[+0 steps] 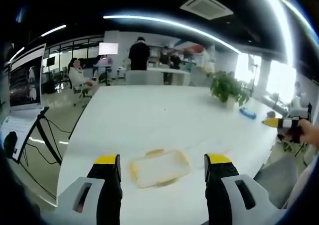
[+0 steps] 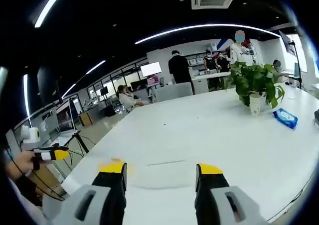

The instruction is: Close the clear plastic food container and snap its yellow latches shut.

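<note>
The clear plastic food container [image 1: 160, 168] lies flat on the white table [image 1: 149, 115], with yellow latches showing along its far and left edges. It sits just beyond my left gripper [image 1: 162, 161], whose yellow-tipped jaws stand wide apart and hold nothing. In the right gripper view the container [image 2: 154, 174] is a faint clear shape between the jaws of my right gripper [image 2: 161, 169], which is open too, with a yellow latch [image 2: 112, 162] beside the left jaw. A hand holds the right gripper [image 1: 282, 124] off the table's right edge, and the left gripper [image 2: 49, 155] shows at far left.
A potted plant [image 1: 228, 88] [image 2: 254, 83] and a blue packet [image 1: 247, 113] [image 2: 285, 118] stand near the table's far right. A screen on a tripod [image 1: 25, 78] is on the floor to the left. People sit and stand at desks behind the table.
</note>
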A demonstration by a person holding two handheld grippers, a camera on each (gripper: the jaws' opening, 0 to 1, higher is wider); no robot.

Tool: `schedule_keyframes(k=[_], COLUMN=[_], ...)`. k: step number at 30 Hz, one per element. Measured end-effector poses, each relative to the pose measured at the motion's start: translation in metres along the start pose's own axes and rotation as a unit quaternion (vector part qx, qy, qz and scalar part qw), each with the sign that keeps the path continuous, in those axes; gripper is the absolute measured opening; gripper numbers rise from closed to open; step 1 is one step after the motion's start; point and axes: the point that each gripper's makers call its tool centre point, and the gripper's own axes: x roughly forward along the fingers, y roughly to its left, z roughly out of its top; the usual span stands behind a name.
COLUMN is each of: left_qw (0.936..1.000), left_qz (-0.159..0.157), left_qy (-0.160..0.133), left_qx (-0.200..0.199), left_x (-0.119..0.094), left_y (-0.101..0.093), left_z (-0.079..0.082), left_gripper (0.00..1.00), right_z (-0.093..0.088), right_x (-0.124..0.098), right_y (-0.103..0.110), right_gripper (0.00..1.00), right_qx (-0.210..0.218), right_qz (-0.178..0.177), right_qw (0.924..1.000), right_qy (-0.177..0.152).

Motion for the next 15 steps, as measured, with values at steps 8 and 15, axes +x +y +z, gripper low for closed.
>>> schedule_keyframes(k=[8, 15], left_qw=[0.9999, 0.9998], left_qz=[0.003, 0.006], left_qy=[0.003, 0.011], left_qx=[-0.016, -0.014], left_x=[0.011, 0.025], left_y=[0.013, 0.024], left_z=[0.000, -0.003], left_gripper=[0.64, 0.63], right_z=[-0.008, -0.010], right_x=[0.021, 0.042], right_y=[0.017, 0.031], right_gripper=[0.50, 0.50], right_qx=[-0.004, -0.005], right_qz=[0.016, 0.035], right_qw=[0.9997, 0.9990], right_qy=[0.016, 0.028])
